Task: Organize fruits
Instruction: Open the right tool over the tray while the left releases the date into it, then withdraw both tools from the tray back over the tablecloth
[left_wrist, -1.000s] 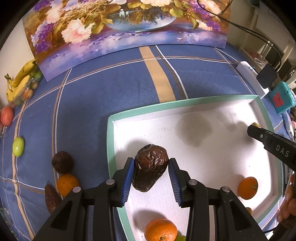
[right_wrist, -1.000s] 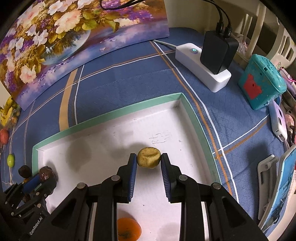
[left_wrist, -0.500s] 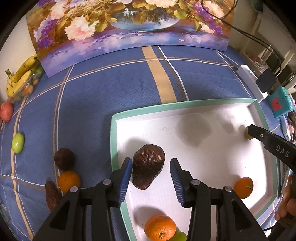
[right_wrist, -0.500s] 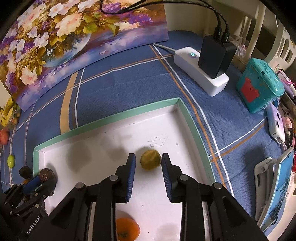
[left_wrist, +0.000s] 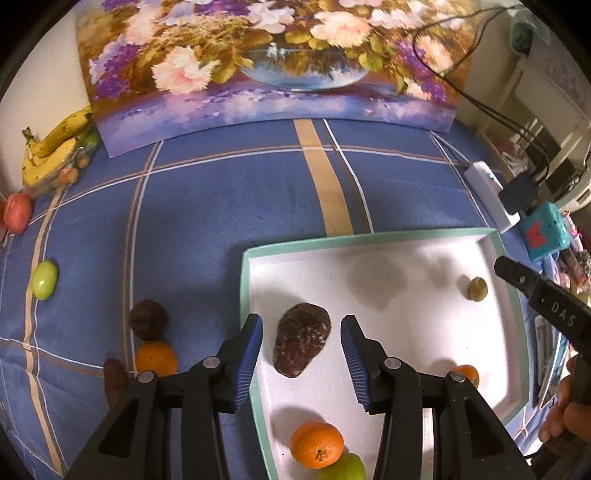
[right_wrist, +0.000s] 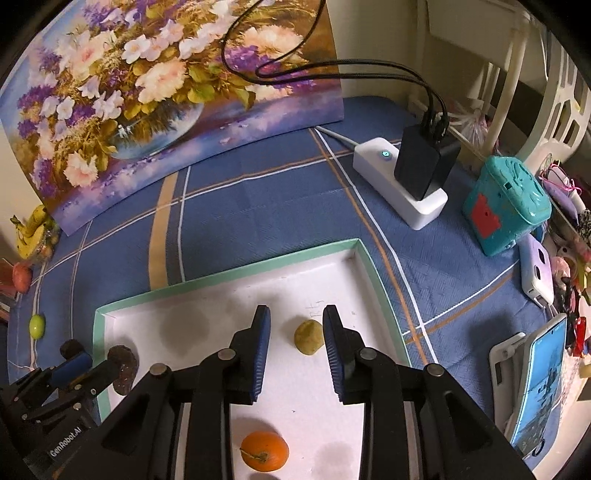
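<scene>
Both hand-held grippers higher; bananas (left_wrist: 51, 147) clearer leftward.

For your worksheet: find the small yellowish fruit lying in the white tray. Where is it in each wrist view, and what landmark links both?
Left wrist view: small yellowish fruit, far right of the tray.
Right wrist view: centre, between the fingers, untouched.
Shared landmark: tray's green rim.

R gripper (right_wrist: 296, 343) apart, fruit (right_wrist: 309, 336) loose
</scene>
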